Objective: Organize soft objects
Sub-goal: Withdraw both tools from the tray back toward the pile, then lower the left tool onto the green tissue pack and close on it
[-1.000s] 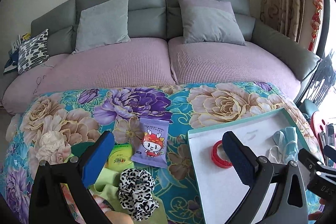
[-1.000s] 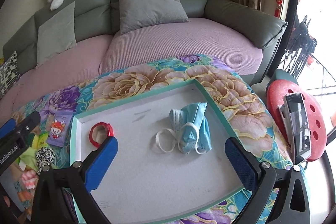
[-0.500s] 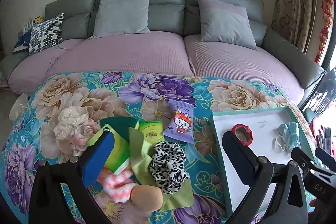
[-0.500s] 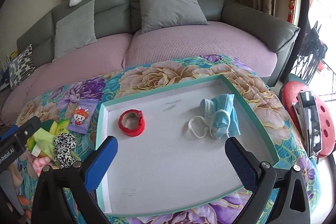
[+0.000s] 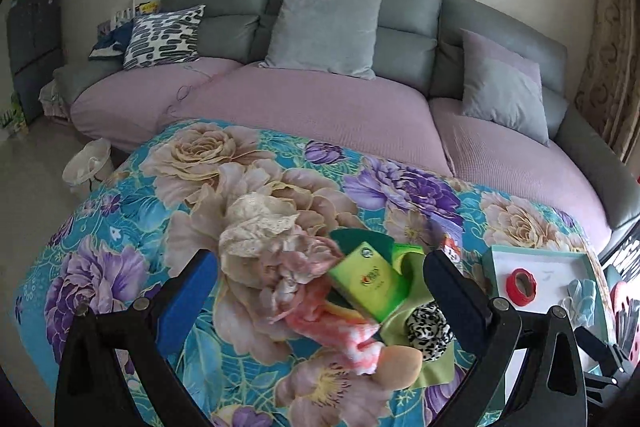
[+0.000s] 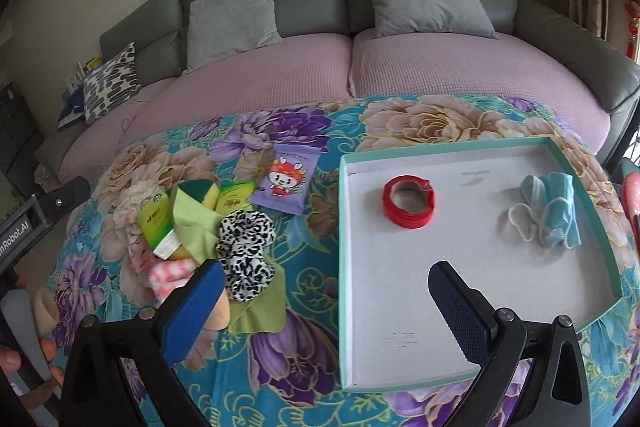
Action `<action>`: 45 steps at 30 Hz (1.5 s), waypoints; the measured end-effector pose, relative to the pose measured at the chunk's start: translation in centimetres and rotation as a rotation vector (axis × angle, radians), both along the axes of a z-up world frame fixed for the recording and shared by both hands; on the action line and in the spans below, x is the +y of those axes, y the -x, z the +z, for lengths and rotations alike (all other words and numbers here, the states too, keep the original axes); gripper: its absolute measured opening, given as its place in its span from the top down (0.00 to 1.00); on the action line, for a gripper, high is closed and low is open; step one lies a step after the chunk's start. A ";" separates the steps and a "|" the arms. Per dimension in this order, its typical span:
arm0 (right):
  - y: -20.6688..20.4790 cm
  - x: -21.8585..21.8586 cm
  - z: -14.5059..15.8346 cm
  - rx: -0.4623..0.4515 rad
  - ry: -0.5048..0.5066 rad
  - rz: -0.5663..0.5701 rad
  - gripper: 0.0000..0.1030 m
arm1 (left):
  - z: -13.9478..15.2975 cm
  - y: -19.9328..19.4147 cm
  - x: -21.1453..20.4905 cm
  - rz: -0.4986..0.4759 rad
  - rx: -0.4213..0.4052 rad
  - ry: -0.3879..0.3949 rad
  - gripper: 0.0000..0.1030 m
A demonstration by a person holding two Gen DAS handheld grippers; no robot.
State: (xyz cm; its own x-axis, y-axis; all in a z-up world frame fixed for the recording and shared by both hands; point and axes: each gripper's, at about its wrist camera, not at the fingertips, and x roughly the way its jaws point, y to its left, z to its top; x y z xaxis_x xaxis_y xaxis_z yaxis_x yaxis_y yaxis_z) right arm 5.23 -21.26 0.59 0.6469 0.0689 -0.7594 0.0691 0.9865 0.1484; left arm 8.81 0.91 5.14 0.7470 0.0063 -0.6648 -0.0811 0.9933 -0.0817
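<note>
A: Left gripper (image 5: 320, 287)?
B: Jaws spread wide, holding nothing; pile of soft objects (image 5: 320, 291) sits lower centre between its fingers.
A: Right gripper (image 6: 326, 301)?
B: Also wide open, empty, lower centre. Leopard scrunchie (image 6: 245, 251) left of it; white tray (image 6: 472, 379) right, holding red tape roll (image 6: 409, 201) and blue mask (image 6: 554, 209).

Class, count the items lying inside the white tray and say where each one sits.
2. A red tape roll lies near the far left corner of the white tray; a blue face mask lies toward its far right. Nothing else shows inside.
</note>
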 end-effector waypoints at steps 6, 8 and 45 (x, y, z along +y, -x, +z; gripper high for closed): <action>-1.6 3.1 -0.9 0.044 -0.001 0.050 0.00 | -1.0 0.1 4.6 0.098 0.042 0.058 0.01; -2.1 4.1 -1.3 0.059 -0.003 0.072 0.00 | -1.6 0.0 5.7 0.119 0.067 0.062 0.01; -6.6 0.7 -4.3 0.180 -0.007 0.056 0.00 | -7.2 -3.9 -1.2 -0.171 0.306 -0.040 0.01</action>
State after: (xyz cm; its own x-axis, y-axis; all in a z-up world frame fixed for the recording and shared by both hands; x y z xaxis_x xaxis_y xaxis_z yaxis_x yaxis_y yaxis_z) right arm 11.80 -20.59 -3.73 0.4956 0.1064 -0.8620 0.0400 0.9886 0.1451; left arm 12.72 -0.26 -2.10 0.5054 -0.0710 -0.8599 0.0723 0.9966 -0.0398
